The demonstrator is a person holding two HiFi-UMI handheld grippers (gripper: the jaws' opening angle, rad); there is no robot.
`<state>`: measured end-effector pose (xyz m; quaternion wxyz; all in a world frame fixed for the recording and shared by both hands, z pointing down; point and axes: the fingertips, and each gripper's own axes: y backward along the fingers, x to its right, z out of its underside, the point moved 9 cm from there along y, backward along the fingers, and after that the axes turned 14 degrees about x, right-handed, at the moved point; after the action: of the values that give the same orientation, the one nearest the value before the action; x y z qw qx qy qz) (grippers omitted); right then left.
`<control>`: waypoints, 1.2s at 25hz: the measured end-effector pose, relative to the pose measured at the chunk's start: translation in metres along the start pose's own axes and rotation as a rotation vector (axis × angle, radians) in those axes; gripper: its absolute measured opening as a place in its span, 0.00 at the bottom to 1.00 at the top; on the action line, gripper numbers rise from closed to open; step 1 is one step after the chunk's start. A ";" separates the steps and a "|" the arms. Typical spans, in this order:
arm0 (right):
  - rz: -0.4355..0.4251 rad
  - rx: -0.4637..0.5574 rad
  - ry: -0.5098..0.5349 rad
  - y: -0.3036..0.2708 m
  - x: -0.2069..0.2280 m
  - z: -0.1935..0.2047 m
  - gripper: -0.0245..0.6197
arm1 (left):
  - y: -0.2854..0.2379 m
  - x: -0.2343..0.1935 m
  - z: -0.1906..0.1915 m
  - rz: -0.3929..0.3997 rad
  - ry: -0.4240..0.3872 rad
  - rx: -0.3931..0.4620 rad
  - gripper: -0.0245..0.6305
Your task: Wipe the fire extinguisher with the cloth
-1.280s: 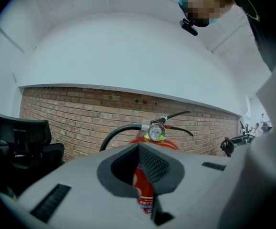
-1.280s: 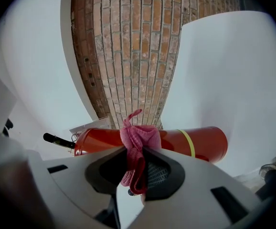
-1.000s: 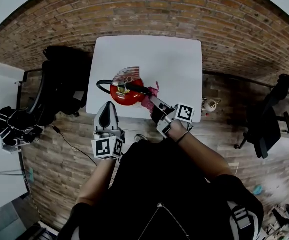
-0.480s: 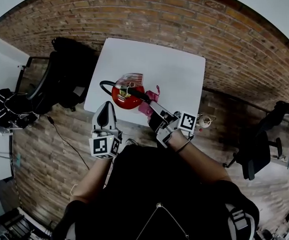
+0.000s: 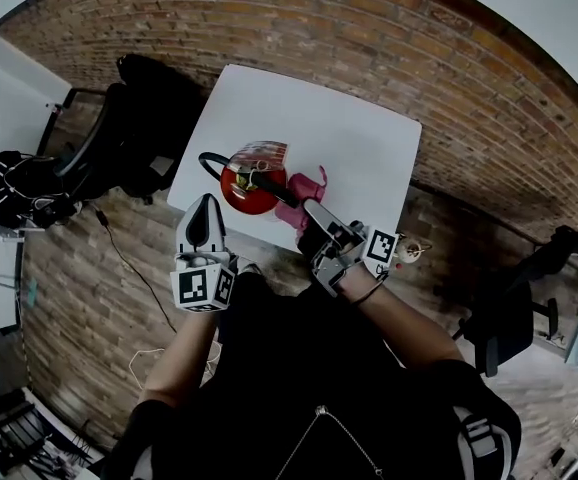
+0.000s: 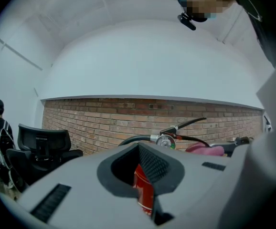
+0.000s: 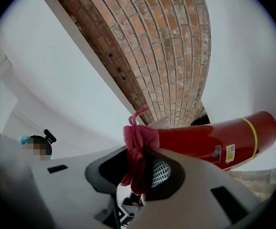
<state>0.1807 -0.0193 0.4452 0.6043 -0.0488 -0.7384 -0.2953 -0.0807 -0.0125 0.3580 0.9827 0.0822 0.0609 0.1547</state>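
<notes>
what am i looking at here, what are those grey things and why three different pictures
There is no robot here. A person holds a grey hand tool in each hand, and each tool ends in tongs. The head view comes from a camera on the person's head, looking steeply down. The two gripper views come from cameras riding on each tool, looking along its tongs. On the white table stands a red fire extinguisher. The right tongs are closed on a pink cloth, held at the extinguisher's side. The left tongs look closed and hold nothing, pointing at the extinguisher from the table's near edge.

The right claw [image 7: 137, 178] clamps the pink cloth [image 7: 139, 140] beside the fire extinguisher [image 7: 209, 142].
</notes>
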 end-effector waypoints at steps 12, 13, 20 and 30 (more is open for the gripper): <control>0.189 0.332 0.243 0.086 0.078 0.028 0.19 | -0.014 -0.052 0.031 0.329 0.065 -0.093 0.08; 0.220 0.359 0.265 0.096 0.089 0.036 0.19 | -0.013 -0.057 0.033 0.362 0.069 -0.103 0.08; 0.392 0.487 0.307 0.152 0.176 0.077 0.19 | -0.014 -0.087 0.056 0.484 0.038 -0.166 0.08; 0.562 0.503 0.301 0.147 0.284 0.068 0.19 | -0.014 -0.103 0.082 0.507 0.017 -0.210 0.08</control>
<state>0.1095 0.0540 0.7557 0.7559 -0.0555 -0.6488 0.0676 -0.1620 -0.0695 0.4452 0.9152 -0.0086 0.0304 0.4017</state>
